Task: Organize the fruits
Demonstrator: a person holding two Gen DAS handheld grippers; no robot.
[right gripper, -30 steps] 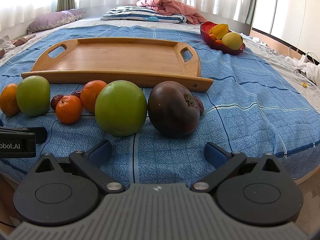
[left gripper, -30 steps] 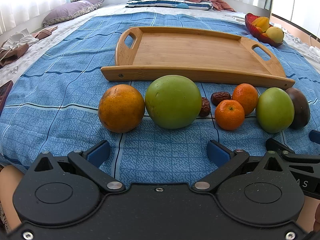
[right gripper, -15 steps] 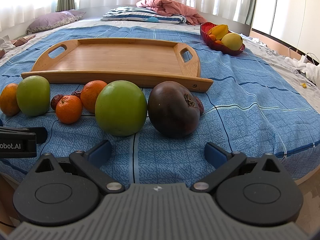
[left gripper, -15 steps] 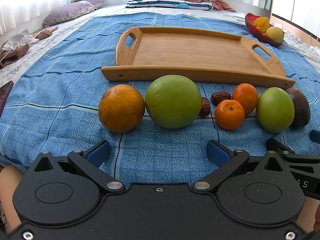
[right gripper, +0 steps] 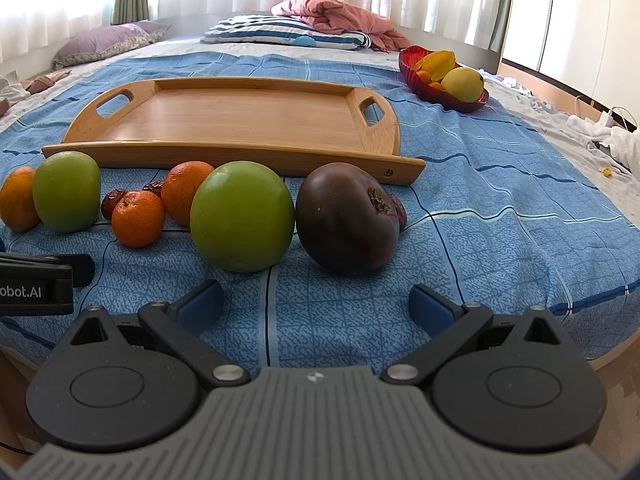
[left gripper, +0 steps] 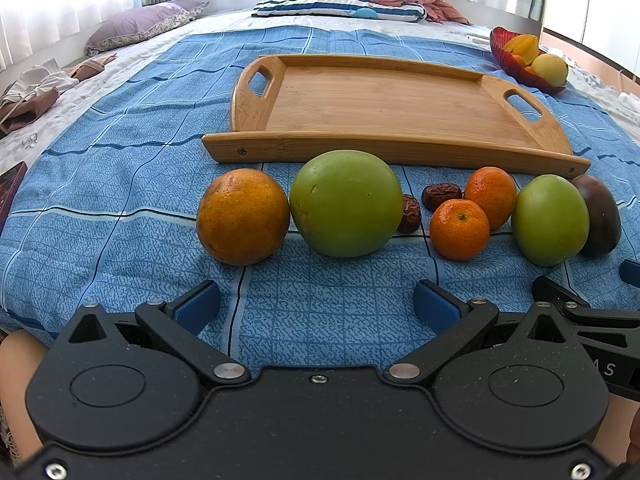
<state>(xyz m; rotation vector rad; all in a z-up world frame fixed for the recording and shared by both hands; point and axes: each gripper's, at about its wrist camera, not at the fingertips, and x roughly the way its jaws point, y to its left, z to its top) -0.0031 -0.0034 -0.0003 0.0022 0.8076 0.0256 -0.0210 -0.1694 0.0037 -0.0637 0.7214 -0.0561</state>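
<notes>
A row of fruit lies on the blue bedspread in front of an empty wooden tray (left gripper: 384, 100) (right gripper: 240, 120). From the left: a large orange (left gripper: 242, 216), a big green fruit (left gripper: 346, 202), red dates (left gripper: 440, 196), two small tangerines (left gripper: 459, 229) (left gripper: 491, 196), a second green fruit (left gripper: 550, 219) (right gripper: 242, 216) and a dark purple fruit (left gripper: 600, 216) (right gripper: 348, 218). My left gripper (left gripper: 316, 306) is open and empty, just short of the large orange and big green fruit. My right gripper (right gripper: 316, 304) is open and empty, just short of the second green fruit and the purple fruit.
A red bowl (right gripper: 440, 88) with yellow and orange fruit sits at the far right behind the tray. Pillows (left gripper: 340, 4) and a pink blanket (right gripper: 332, 16) lie at the head of the bed. The bed's edge drops off at the right (right gripper: 600, 320).
</notes>
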